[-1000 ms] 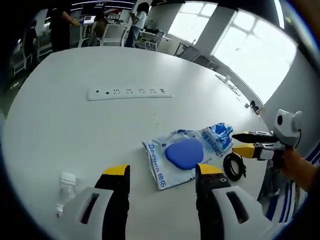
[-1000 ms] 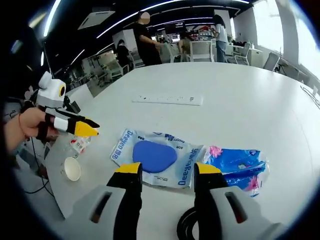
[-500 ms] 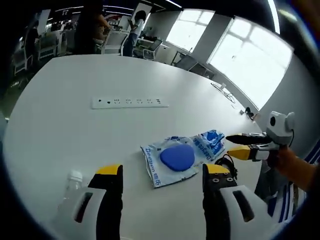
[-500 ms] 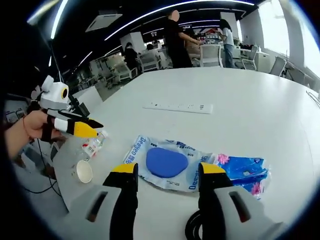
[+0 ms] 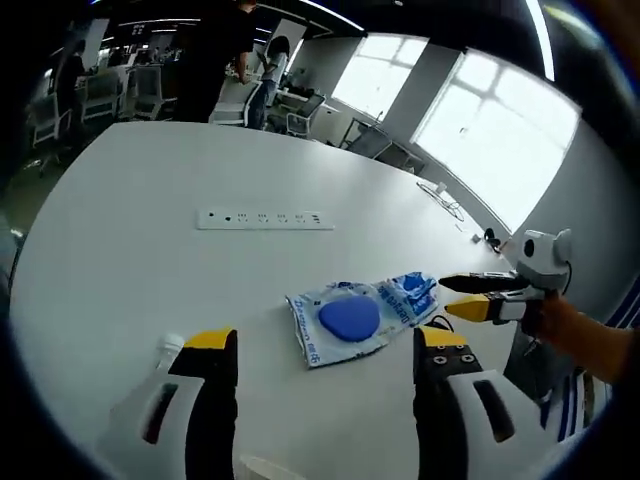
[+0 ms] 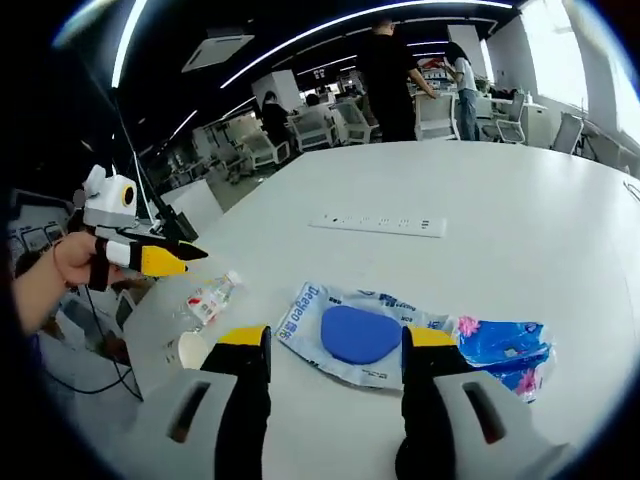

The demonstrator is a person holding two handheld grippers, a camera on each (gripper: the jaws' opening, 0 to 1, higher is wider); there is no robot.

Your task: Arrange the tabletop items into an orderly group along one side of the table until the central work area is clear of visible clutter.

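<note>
Both grippers, left [image 5: 325, 345] and right [image 6: 335, 340], hung released above the white table [image 5: 120, 250]; a clear packet holding a blue pad [image 6: 360, 333] lay between power strip [image 6: 378, 225] and near edge, bare tabletop beyond the strip

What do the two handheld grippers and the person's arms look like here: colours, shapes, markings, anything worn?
Both grippers have white bodies with dark slots and black jaws capped in yellow. In the right gripper view, the left gripper tapers to a yellow-and-black point, and the hand holding it wears a thin dark wristband. In the left gripper view, blue-and-white striped fabric shows below the right gripper.
</note>
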